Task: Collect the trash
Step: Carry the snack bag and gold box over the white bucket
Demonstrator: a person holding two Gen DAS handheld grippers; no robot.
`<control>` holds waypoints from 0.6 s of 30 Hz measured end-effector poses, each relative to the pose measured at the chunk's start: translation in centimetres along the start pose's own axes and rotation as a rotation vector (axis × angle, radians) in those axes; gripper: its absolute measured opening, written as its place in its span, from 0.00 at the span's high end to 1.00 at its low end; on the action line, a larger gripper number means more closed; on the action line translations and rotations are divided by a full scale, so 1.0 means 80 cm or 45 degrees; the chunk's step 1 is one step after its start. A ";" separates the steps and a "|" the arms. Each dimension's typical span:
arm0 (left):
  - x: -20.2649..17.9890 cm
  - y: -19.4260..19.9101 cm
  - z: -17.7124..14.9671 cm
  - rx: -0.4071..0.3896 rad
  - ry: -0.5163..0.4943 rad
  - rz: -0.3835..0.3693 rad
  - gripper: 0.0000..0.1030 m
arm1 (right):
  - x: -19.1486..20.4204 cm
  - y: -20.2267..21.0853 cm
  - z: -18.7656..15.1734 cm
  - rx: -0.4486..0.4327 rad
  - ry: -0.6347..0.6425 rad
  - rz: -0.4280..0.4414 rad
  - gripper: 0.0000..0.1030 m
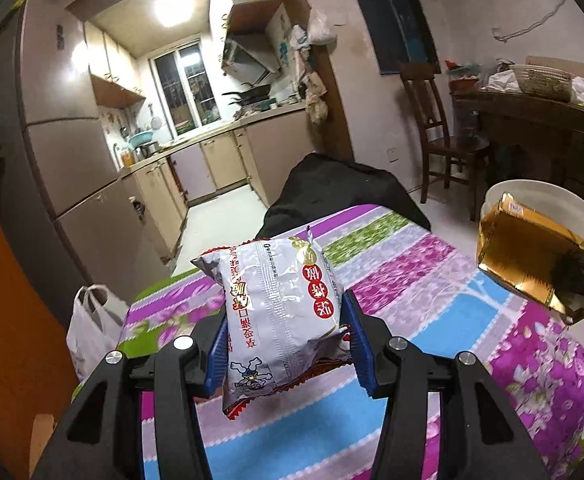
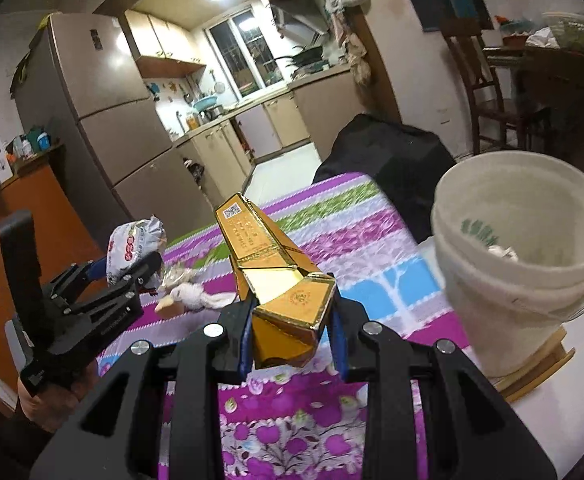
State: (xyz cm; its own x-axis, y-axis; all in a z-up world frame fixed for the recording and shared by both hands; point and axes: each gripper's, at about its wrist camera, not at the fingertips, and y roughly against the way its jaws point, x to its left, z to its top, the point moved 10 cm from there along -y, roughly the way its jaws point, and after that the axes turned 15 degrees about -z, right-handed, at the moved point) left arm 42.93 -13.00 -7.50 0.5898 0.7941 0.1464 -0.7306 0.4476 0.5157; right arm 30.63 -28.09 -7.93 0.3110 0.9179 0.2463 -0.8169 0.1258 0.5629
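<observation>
Trash is held clear of the tablecloth (image 1: 412, 280) for carrying to the white bucket (image 2: 532, 280). A snack packet (image 1: 279, 316) is clamped in the left gripper (image 1: 285, 336), a crushed gold carton (image 2: 279, 280) in the right gripper (image 2: 292, 336).

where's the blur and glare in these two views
Right wrist view: the white bucket is smeared by motion blur, as is the tablecloth beside it; the gold box stays sharp. Left wrist view: the snack bag is crisp, the ceiling light blows out to white, and fisheye bends the fridge.

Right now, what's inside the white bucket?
Through the white bucket mouth in the right wrist view: a crumpled white scrap and a green mark on the inner wall. The near wall hides the bottom.
</observation>
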 end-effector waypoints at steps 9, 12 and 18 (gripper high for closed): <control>-0.071 -0.034 0.043 -0.035 -0.076 -0.094 0.50 | -0.052 0.012 0.029 -0.059 -0.051 -0.069 0.72; -0.097 -0.047 0.058 -0.044 -0.107 -0.128 0.50 | -0.076 0.018 0.041 -0.086 -0.072 -0.101 0.72; -0.151 -0.077 0.084 -0.048 -0.164 -0.196 0.50 | -0.125 0.024 0.062 -0.124 -0.101 -0.187 0.72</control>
State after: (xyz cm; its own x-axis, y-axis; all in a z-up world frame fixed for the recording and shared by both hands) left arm 42.65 -28.11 -6.76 0.7327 0.6573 0.1763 -0.6395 0.5764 0.5087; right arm 28.33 -38.86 -5.40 0.4644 0.8551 0.2304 -0.8020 0.2957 0.5190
